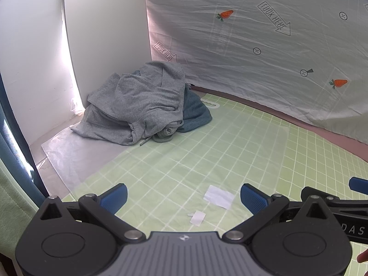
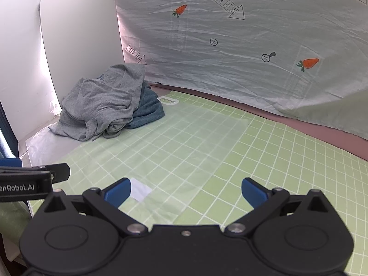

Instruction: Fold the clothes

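A crumpled light grey garment (image 1: 135, 105) lies heaped in the far left corner of the green grid mat (image 1: 207, 151), on top of a teal garment (image 1: 195, 112). The same heap shows in the right wrist view as the grey garment (image 2: 101, 108) over the teal one (image 2: 147, 112). My left gripper (image 1: 182, 195) is open and empty, well short of the heap. My right gripper (image 2: 185, 192) is open too, with nothing between its blue pads. In the left wrist view the right gripper's body shows at the right edge, and the left gripper's body shows at the left edge of the right wrist view.
A white printed sheet (image 1: 264, 53) with carrots and arrows hangs behind the mat. A white panel (image 1: 103, 34) stands at the back left. Two small white paper scraps (image 1: 218, 196) lie on the mat near the left gripper. Clear plastic film (image 1: 69, 151) covers the mat's left side.
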The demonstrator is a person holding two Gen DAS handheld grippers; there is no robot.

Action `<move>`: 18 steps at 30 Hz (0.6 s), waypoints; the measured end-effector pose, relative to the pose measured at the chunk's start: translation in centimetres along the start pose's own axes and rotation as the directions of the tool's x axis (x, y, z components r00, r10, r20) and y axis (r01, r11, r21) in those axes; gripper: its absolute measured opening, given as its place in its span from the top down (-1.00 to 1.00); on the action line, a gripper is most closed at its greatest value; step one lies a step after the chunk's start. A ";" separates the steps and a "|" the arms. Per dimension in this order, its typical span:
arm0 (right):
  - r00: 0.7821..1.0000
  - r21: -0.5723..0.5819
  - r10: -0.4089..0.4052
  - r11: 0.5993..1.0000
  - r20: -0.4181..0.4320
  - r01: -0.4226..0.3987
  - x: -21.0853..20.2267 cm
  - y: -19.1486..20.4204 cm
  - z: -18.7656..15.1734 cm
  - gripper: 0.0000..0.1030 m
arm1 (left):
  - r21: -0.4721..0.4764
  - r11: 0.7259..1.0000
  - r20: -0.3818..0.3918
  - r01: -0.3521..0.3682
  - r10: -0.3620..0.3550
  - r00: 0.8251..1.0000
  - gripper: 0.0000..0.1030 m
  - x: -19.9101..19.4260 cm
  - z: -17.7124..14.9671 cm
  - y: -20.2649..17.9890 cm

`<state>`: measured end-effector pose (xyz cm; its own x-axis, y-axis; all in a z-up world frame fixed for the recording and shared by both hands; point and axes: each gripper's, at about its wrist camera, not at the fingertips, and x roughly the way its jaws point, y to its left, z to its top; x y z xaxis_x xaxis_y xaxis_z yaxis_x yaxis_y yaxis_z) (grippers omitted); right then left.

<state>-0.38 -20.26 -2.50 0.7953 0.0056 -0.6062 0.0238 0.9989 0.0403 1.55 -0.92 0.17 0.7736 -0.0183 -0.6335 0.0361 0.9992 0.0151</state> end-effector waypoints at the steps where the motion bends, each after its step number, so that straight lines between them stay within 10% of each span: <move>1: 1.000 0.000 -0.001 1.000 0.000 0.001 0.0 0.0 0.0 -1.00 | 0.001 1.000 0.000 0.001 -0.001 1.000 -1.00 0.0 0.0 0.0; 18: 1.000 0.009 -0.002 1.000 -0.008 0.002 -0.1 0.4 0.3 -1.00 | 0.056 0.998 -0.004 0.027 -0.027 1.000 -1.00 -0.6 0.9 0.3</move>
<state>-0.27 -19.84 -2.13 0.7905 0.0035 -0.6124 0.0309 0.9985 0.0456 1.66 -0.69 1.20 0.7695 -0.0451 -0.6371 0.0924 0.9949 0.0411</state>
